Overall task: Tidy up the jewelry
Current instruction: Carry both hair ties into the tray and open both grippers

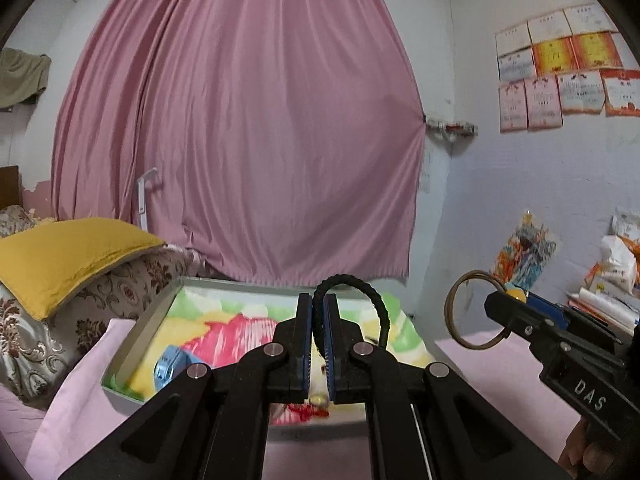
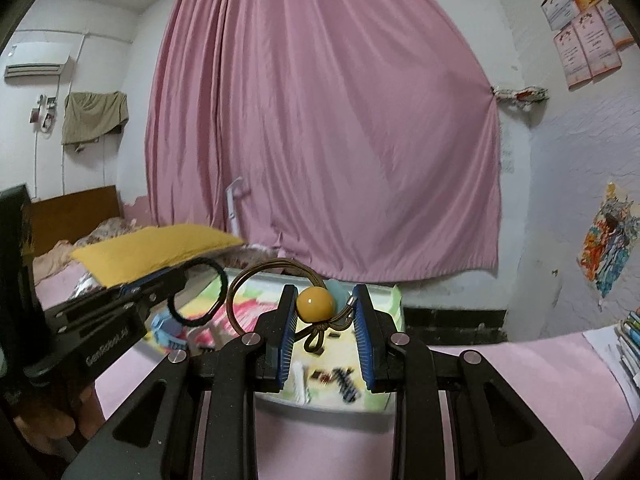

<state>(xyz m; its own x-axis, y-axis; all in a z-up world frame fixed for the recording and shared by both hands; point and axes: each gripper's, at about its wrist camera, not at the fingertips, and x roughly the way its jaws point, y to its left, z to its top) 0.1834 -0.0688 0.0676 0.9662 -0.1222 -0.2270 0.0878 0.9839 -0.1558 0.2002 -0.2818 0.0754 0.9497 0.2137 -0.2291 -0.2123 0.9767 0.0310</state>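
Right now my left hand-held gripper (image 1: 319, 312) is clamped tight on a black braided hair tie (image 1: 357, 292), the band pinched between the blue pads while its loop arches up and off to the right above the fingertips. My right hand-held gripper (image 2: 325, 305) stands at a narrow gap and holds a brown hair tie (image 2: 256, 284) by its knotted end, with the yellow bead (image 2: 315, 303) sitting between the pads and the thin brown loop curling out to the left. Both ties are lifted clear above the tray (image 1: 132, 340), a shallow metal box lined with a bright flowered cloth (image 1: 224, 320); inside it I can see a light blue item (image 1: 170, 366) and some small pieces too blurred to name. The tray rests on a pink sheet (image 2: 520, 380), with a yellow pillow (image 1: 64, 256) at its left. A pink curtain (image 1: 240, 120) fills the wall behind, and paper certificates (image 1: 560, 64) hang at the upper right. In the left wrist view the right tool shows at the right edge, carrying its ring out in the air beside the tray
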